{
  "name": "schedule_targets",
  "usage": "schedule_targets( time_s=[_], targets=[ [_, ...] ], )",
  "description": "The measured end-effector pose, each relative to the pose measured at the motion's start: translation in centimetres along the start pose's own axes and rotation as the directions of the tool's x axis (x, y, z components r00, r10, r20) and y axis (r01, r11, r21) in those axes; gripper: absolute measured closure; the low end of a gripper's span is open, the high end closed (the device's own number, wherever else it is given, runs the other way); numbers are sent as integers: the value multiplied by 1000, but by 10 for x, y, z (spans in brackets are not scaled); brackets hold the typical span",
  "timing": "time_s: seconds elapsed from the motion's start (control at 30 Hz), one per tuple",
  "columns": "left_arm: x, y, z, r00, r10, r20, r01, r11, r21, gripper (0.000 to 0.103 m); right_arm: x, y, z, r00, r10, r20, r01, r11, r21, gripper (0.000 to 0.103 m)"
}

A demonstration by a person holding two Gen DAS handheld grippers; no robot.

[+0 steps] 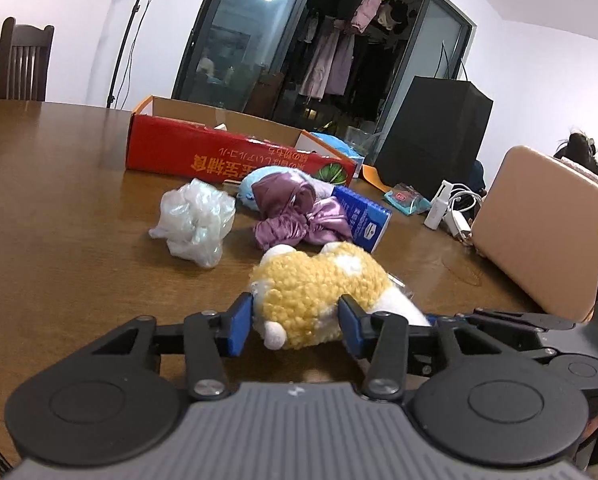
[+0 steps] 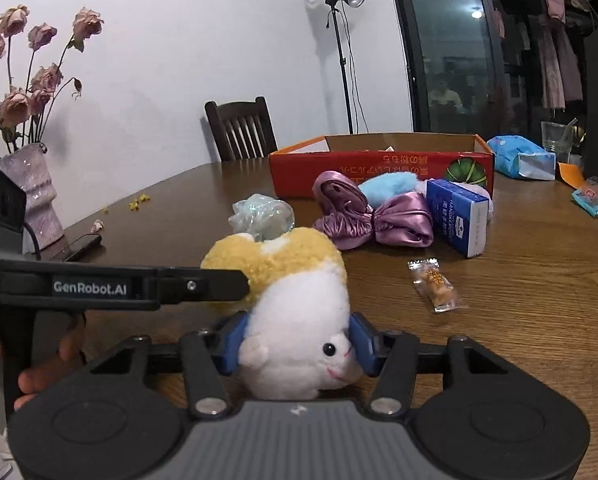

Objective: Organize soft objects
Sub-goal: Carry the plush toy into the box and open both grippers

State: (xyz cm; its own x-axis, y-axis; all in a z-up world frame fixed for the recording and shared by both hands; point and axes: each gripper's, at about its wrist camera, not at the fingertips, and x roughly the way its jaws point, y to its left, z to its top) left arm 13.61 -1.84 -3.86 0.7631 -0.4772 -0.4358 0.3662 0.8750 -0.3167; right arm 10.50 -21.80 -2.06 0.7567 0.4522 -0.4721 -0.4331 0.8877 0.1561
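Observation:
A plush toy (image 1: 311, 292) with a yellow fleecy back and a white face (image 2: 295, 320) is held between both grippers just above the wooden table (image 1: 59, 220). My left gripper (image 1: 295, 326) is shut on its yellow body, blue pads pressing into both sides. My right gripper (image 2: 299, 346) is shut on its white head. In the right wrist view a left finger (image 2: 203, 286) reaches in from the left onto the yellow part. Beyond lie a purple satin cloth (image 1: 299, 216) (image 2: 375, 220), a crumpled clear plastic bag (image 1: 195, 220) (image 2: 261, 212) and a light blue soft item (image 1: 259, 178) (image 2: 387, 184).
An open red cardboard box (image 1: 187, 152) (image 2: 379, 172) stands behind the soft things. A blue carton (image 1: 365, 220) (image 2: 455, 216), a wrapped snack (image 2: 435, 284), a vase of dried roses (image 2: 31, 196), a tan case (image 1: 539, 232), chargers (image 1: 451, 208) and a black bag (image 1: 431, 140) share the table.

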Motion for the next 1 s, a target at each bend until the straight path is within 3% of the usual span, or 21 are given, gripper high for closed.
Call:
schedule_targets(
  time_s=[0.1, 0.23, 0.43, 0.53, 0.67, 0.77, 0.93, 1.0],
  targets=[
    [3, -6, 19, 1000, -18, 24, 17, 1000, 11, 57, -5, -3, 15, 1000, -13, 26, 13, 1000, 2, 53],
    [20, -9, 81, 994, -80, 75, 77, 996, 40, 57, -8, -19, 63, 994, -23, 105, 26, 999, -30, 54],
    [109, -6, 195, 989, -116, 87, 108, 990, 93, 55, 41, -78, 169, 986, -68, 150, 76, 996, -50, 54],
    [183, 14, 235, 993, -120, 13, 119, 991, 52, 55, 96, -118, 212, 990, -105, 94, 109, 993, -42, 54],
    [281, 45, 262, 992, -82, -101, 78, 996, -41, 55, 175, -168, 245, 987, -161, 8, 161, 987, 9, 55],
    [338, 53, 271, 985, -28, -168, 26, 1000, -11, 56, 228, -193, 256, 973, -223, -62, 225, 974, 25, 56],
    [393, 64, 270, 962, 17, -273, -20, 1000, -8, 56, 279, -215, 253, 942, -288, -174, 301, 952, 51, 54],
    [399, 69, 269, 951, 20, -308, -27, 999, -18, 56, 287, -210, 248, 932, -319, -172, 323, 946, -4, 55]
  ],
)
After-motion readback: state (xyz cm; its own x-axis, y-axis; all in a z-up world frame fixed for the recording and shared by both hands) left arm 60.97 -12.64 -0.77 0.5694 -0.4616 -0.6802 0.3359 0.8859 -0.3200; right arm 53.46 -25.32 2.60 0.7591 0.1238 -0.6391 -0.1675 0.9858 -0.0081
